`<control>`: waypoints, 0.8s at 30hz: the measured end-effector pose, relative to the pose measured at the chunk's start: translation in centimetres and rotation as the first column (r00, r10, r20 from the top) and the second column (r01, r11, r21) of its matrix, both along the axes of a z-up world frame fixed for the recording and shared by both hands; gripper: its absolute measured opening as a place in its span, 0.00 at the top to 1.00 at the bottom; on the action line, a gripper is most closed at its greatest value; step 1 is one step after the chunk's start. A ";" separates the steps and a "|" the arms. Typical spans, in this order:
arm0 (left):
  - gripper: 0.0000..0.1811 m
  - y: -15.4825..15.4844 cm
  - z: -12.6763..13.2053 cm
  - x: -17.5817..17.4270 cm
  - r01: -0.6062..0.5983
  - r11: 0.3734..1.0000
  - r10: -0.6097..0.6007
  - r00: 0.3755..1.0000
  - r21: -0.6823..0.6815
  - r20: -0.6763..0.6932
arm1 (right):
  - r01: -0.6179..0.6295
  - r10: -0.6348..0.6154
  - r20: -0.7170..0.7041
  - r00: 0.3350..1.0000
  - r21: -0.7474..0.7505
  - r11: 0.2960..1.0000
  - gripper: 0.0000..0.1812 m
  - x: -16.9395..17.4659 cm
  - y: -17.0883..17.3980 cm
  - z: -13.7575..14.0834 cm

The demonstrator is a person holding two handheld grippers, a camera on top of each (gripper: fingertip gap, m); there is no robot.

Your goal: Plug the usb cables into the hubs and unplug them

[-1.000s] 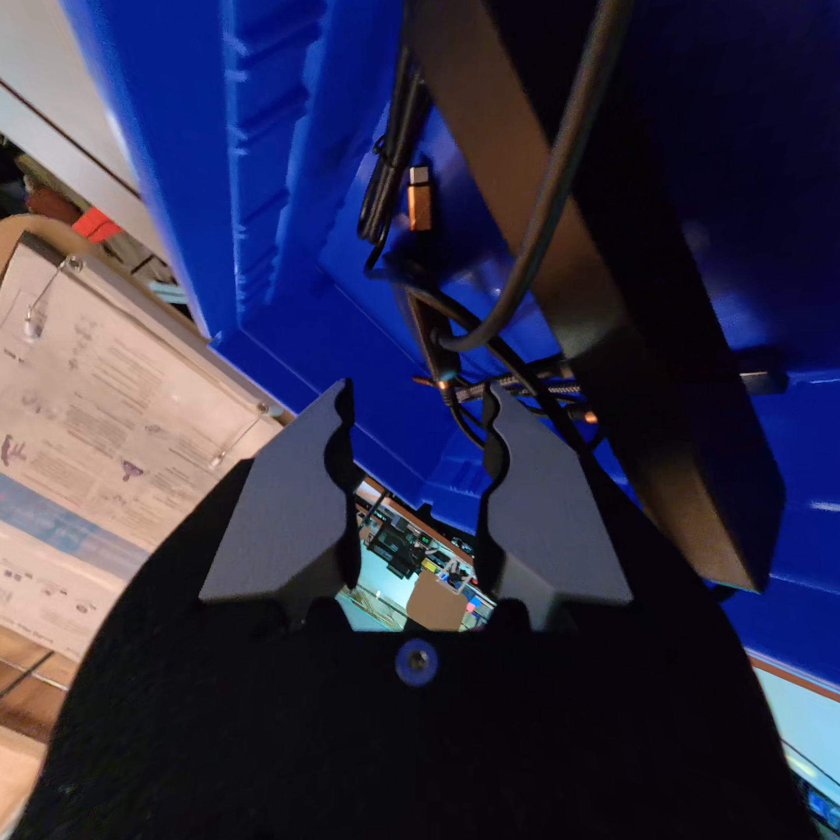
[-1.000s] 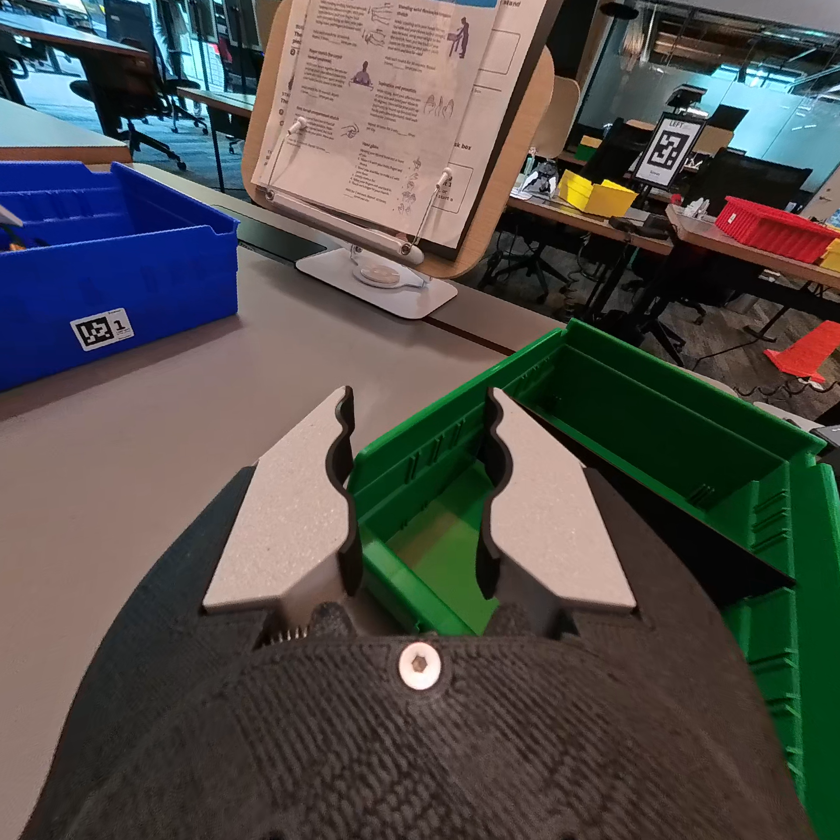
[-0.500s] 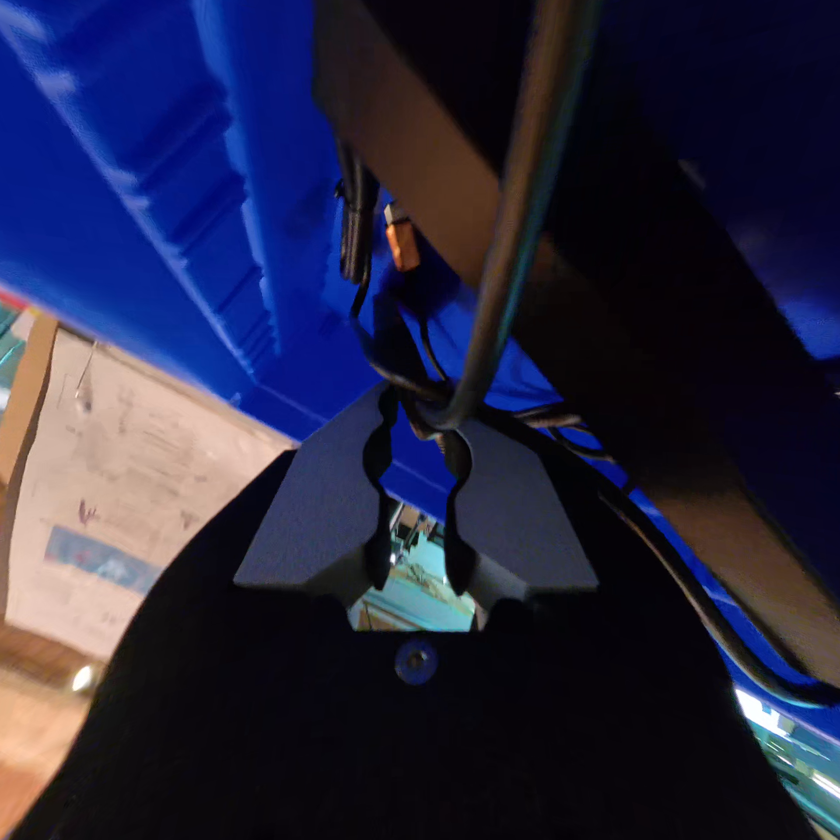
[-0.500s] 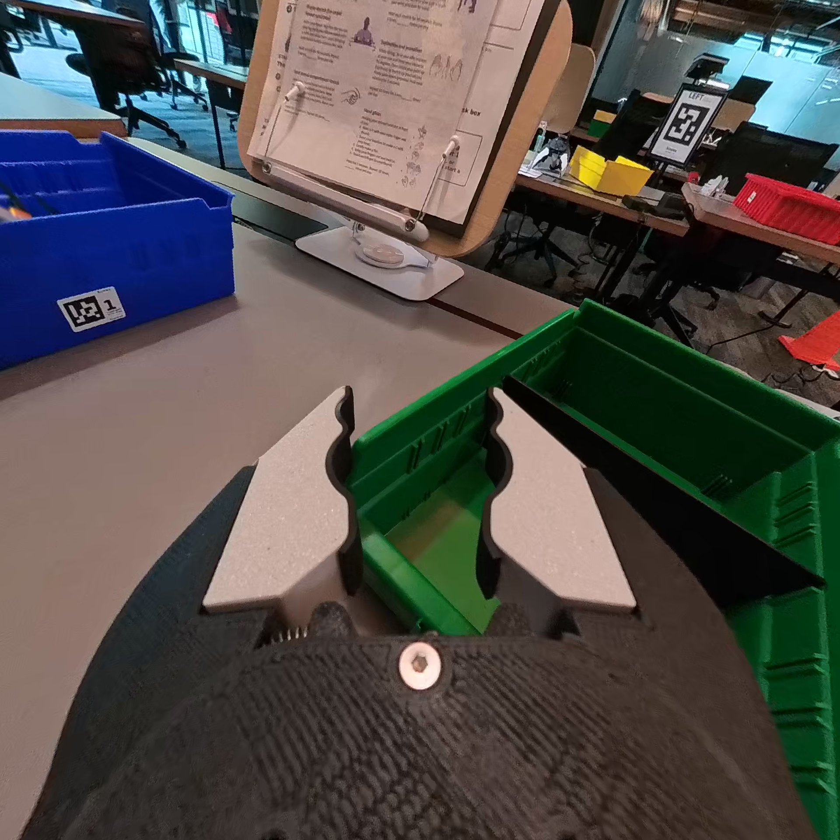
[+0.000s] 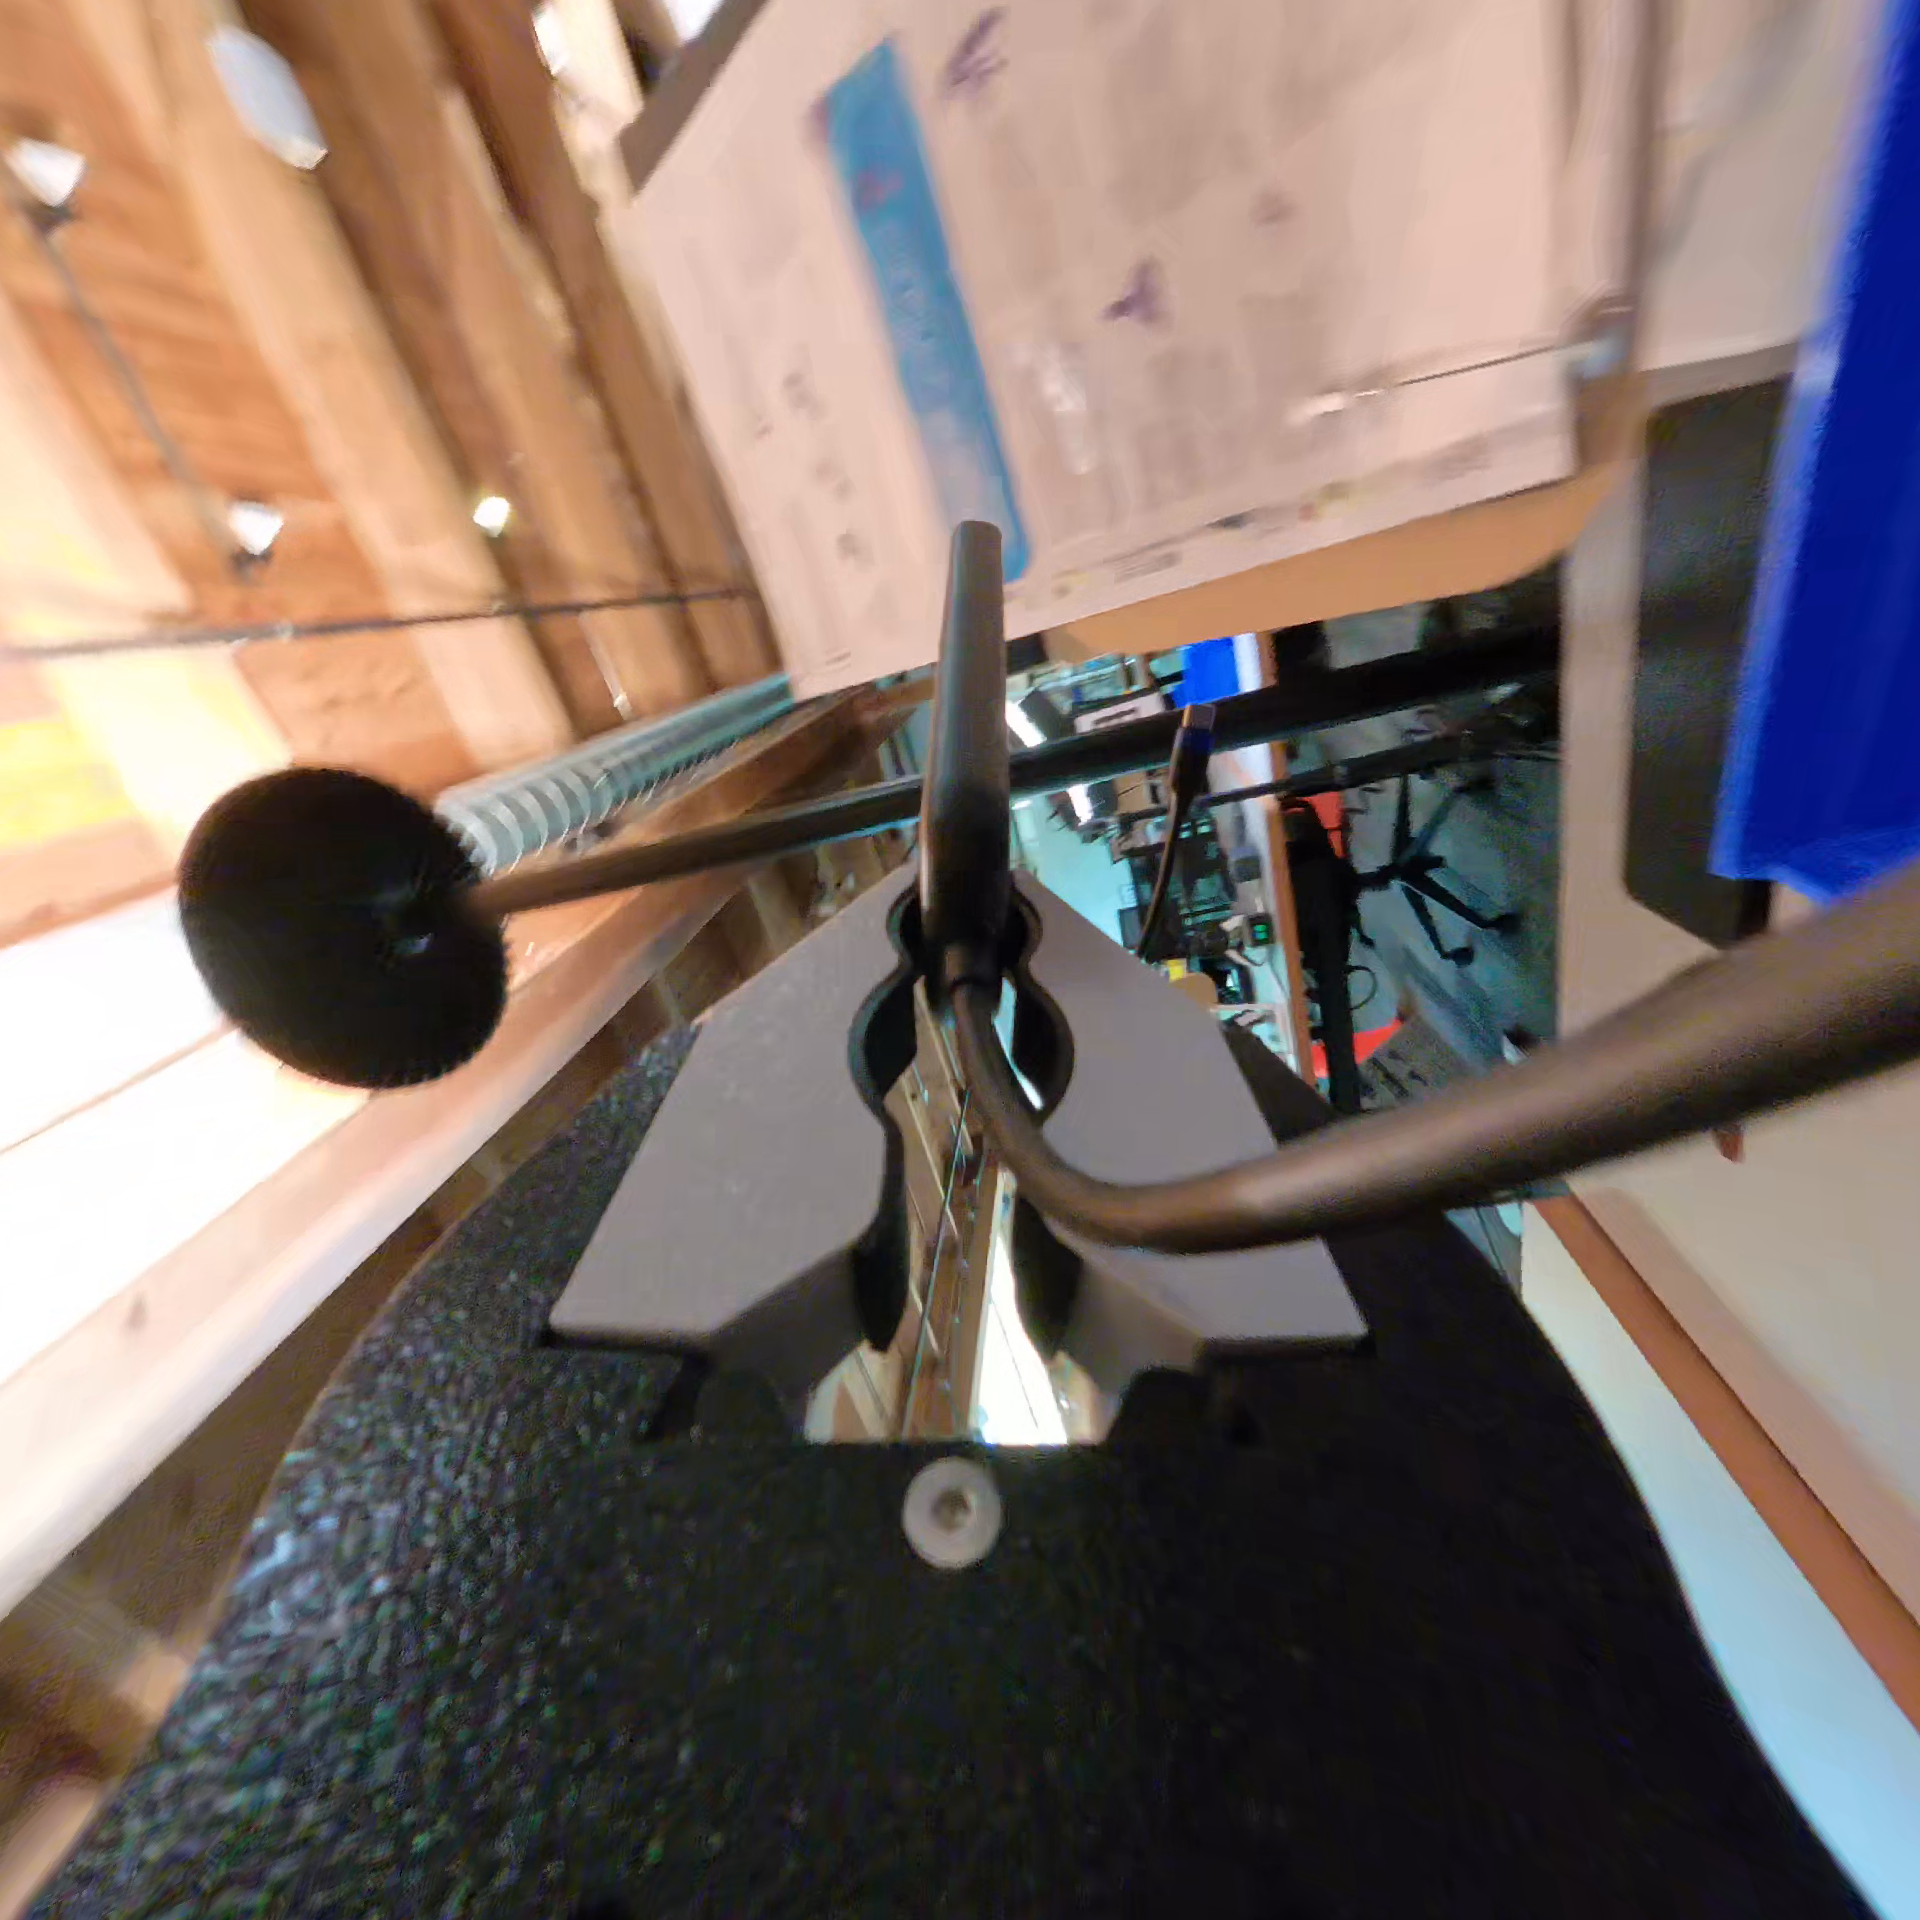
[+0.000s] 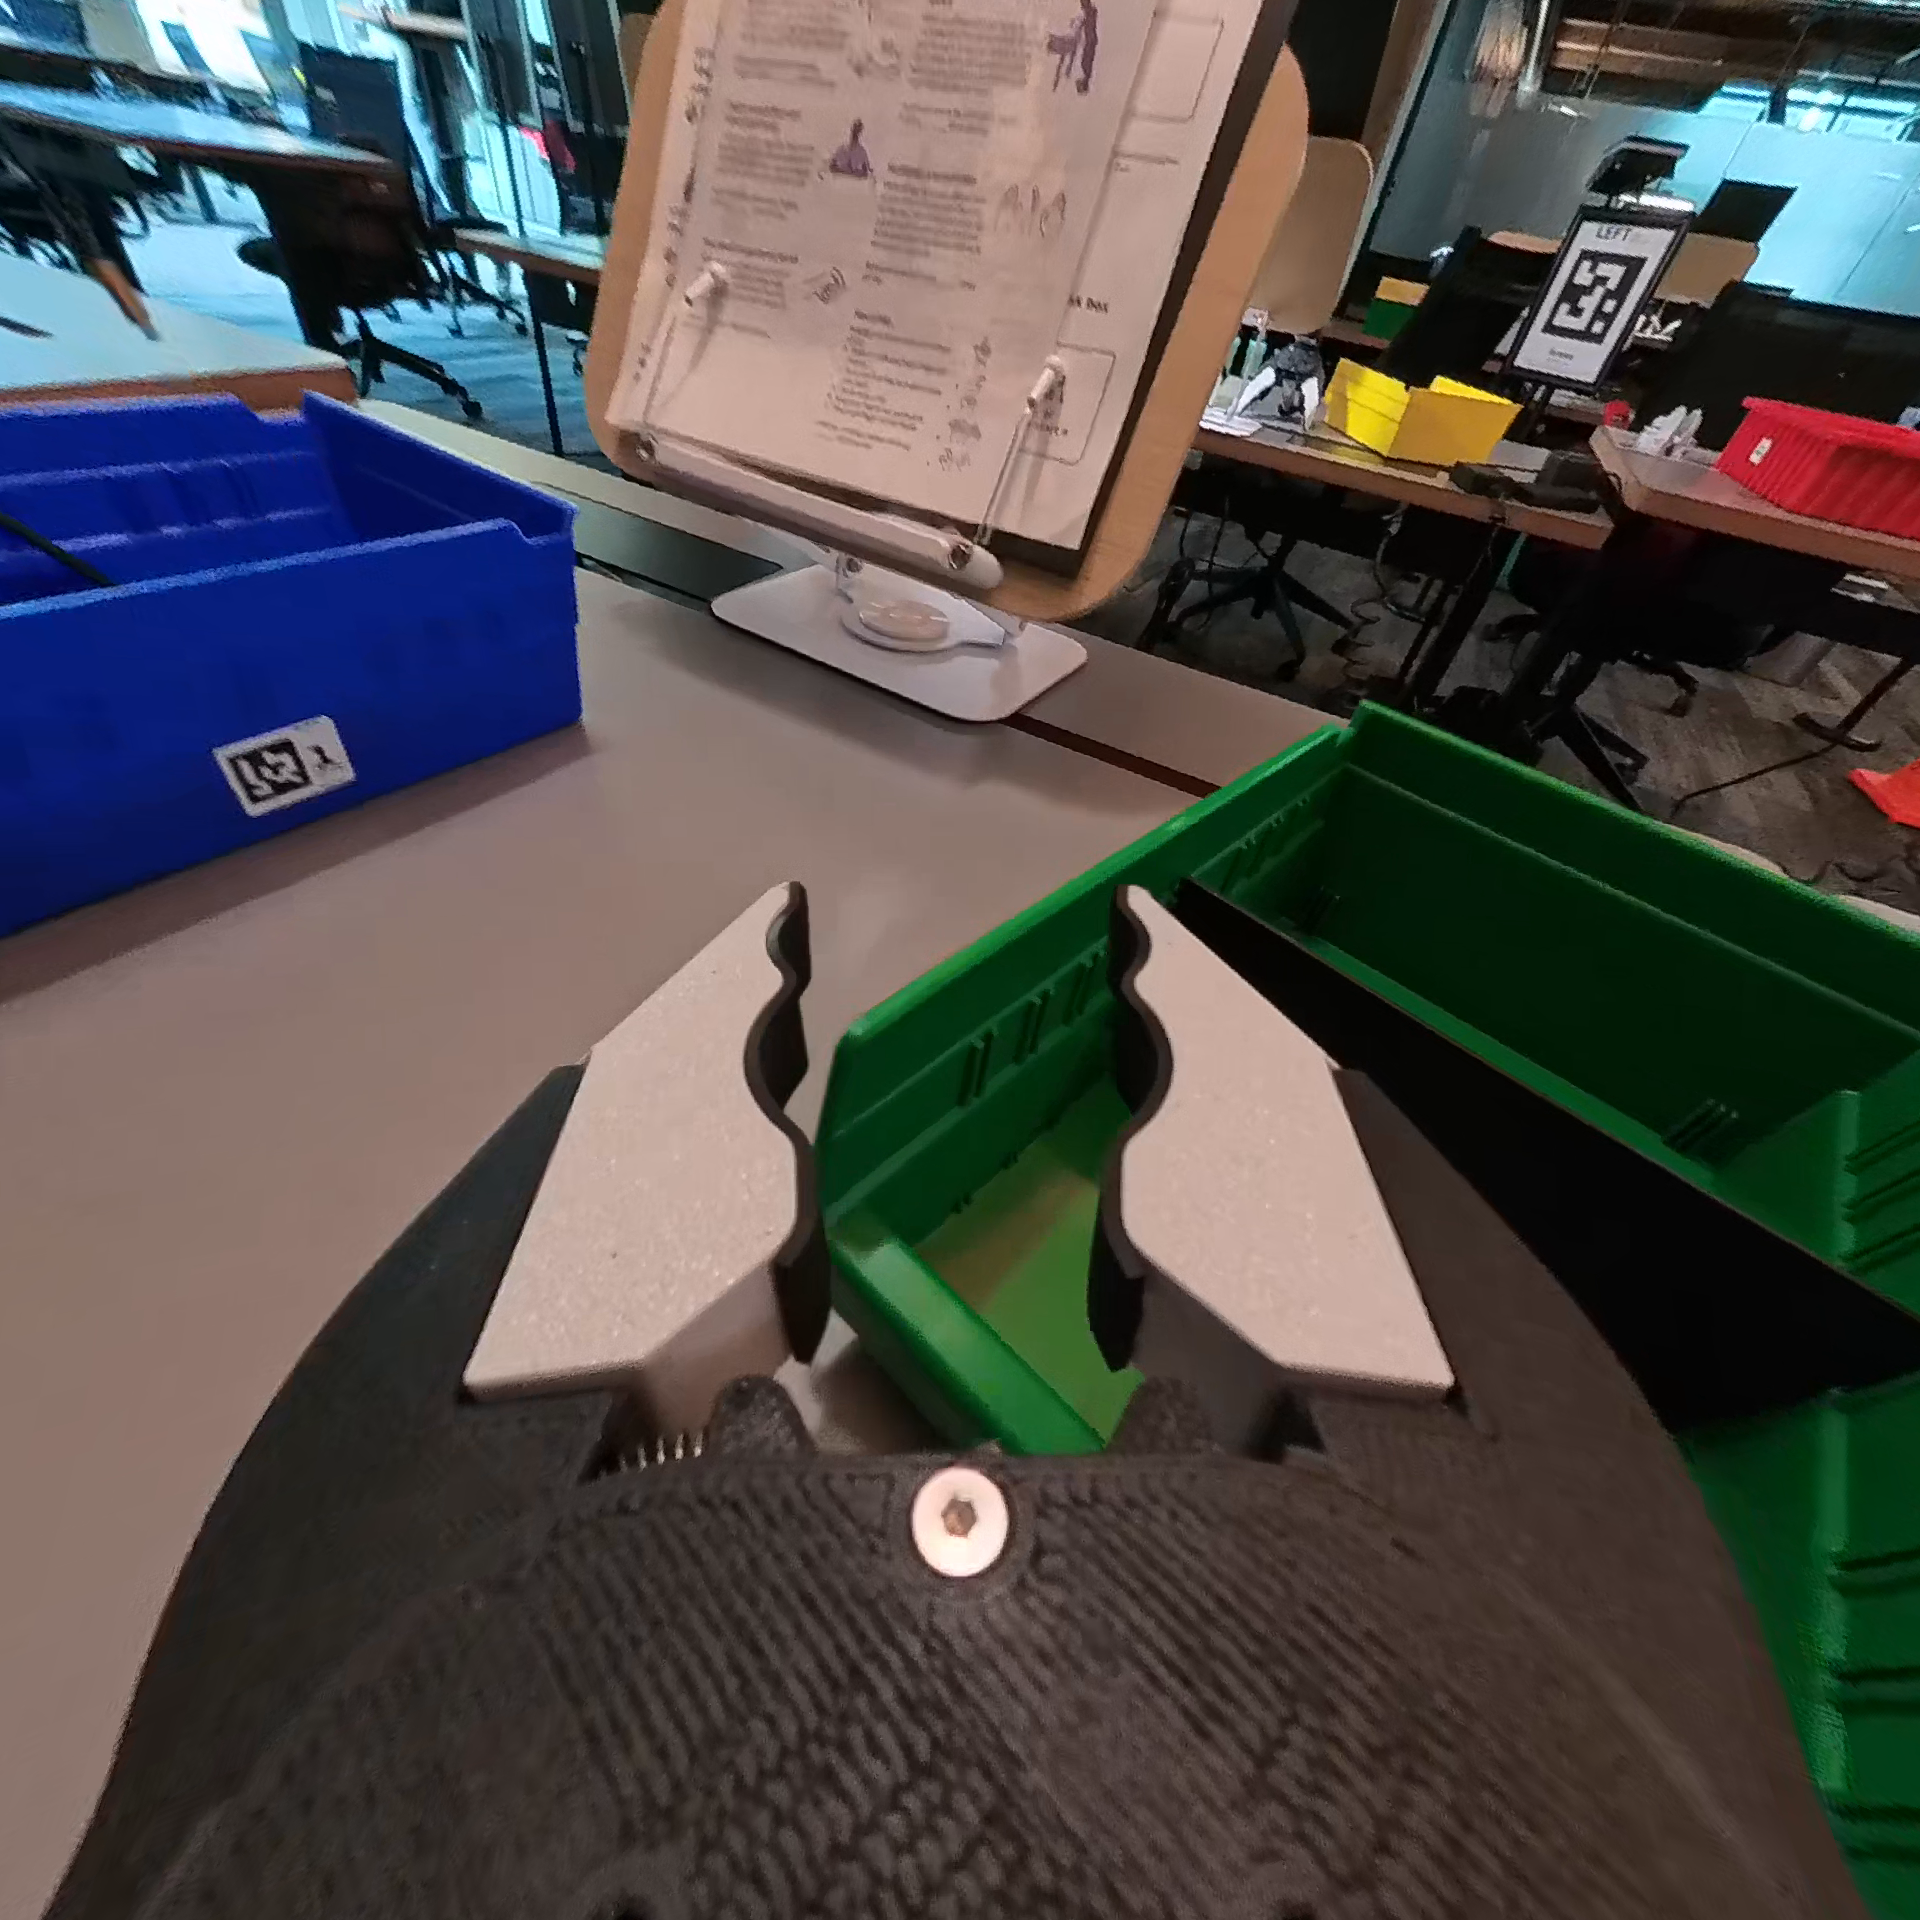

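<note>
In the left wrist view my left gripper [image 5: 962, 920] is shut on a slim black USB hub [image 5: 966, 727], seen edge-on and held up in the air. Its black cable [image 5: 1351, 1164] bends off to the right. A thin cable with a round black velcro wrap [image 5: 338, 925] crosses behind the hub, and a plug with a blue tip [image 5: 1195, 732] hangs beyond it. The view is tilted and blurred. In the right wrist view my right gripper [image 6: 961, 920] is open and empty over the near left corner of the green bin [image 6: 1558, 935].
A blue bin [image 6: 312, 644] with a tag stands at the left on the grey table [image 6: 416, 987]; its edge shows in the left wrist view [image 5: 1849, 520]. A document stand [image 6: 904, 312] with printed sheets is at the back. A black divider [image 6: 1507, 1049] crosses the green bin.
My left gripper has closed on the hub inside the blue bin and lifted it out, swinging the view up and away. My right gripper has shifted slightly and stays open.
</note>
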State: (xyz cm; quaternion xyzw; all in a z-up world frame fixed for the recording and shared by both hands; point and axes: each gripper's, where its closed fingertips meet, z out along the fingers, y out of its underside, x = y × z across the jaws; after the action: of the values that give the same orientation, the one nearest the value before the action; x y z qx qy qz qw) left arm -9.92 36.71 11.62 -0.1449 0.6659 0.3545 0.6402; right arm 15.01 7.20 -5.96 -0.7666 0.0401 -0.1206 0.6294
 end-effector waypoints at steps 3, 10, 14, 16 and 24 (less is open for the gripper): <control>0.95 -1.7 4.5 -0.5 0.028 0.999 -0.024 0.988 -0.019 0.151 | -0.062 0.069 -0.095 0.993 0.081 0.995 0.68 -1.4 0.4 1.2; 0.95 -13.8 3.9 2.8 0.320 0.933 -0.330 0.943 0.162 0.034 | -0.344 0.656 -0.470 0.590 0.589 0.732 0.57 -9.3 0.3 8.6; 0.95 -20.2 -3.2 4.7 0.473 0.840 -0.440 0.881 0.266 -0.177 | -0.401 0.753 -0.538 0.379 0.638 0.658 0.57 -12.4 1.2 8.8; 0.95 -22.4 -5.7 5.1 0.536 0.797 -0.494 0.844 0.280 -0.211 | -0.411 0.764 -0.560 0.320 0.645 0.644 0.57 -13.5 1.8 8.4; 0.95 -26.3 -10.2 6.0 0.641 0.713 -0.600 0.767 0.284 -0.227 | -0.453 0.807 -0.582 0.103 0.695 0.559 0.85 -16.0 2.9 6.9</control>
State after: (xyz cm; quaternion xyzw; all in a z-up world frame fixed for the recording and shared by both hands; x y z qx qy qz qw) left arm -3.94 10.43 1.37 0.2230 0.6394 0.2374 0.6965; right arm -0.97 10.06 0.93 -0.5227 0.0353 0.5839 0.6202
